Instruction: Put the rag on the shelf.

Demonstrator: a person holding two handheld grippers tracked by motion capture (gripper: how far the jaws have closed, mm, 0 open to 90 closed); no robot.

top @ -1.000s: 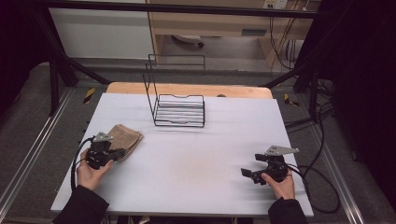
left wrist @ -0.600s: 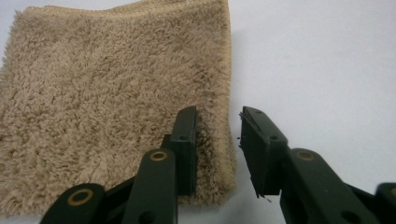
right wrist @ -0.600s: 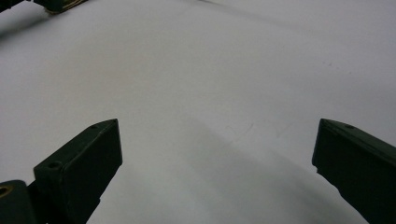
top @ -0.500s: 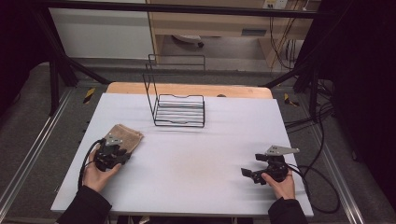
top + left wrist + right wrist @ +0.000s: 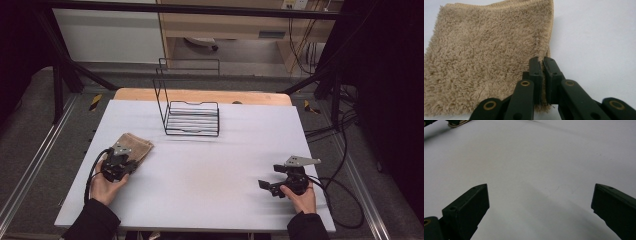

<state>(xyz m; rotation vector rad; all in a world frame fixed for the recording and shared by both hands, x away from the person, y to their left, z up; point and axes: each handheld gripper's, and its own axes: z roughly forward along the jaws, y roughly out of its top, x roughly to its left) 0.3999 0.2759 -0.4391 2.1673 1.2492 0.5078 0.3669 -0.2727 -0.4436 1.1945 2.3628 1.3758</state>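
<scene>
My left gripper (image 5: pixel 542 65) pinches the tan towel's (image 5: pixel 486 57) edge on the white table (image 5: pixel 210 185); my right gripper (image 5: pixel 540 202) gapes wide above it.

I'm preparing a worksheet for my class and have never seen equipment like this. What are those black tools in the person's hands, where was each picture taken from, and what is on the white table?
A person sits at the white table with a hand-held two-jaw gripper in each hand. One picture comes from a camera above, looking down; the other two come from small cameras riding on each gripper, looking along its black jaws. On the table lie a tan towel and, farther back, a black wire rack. The left gripper is shut on the towel's edge, having just closed. The right gripper rests open over bare table, holding nothing.
</scene>
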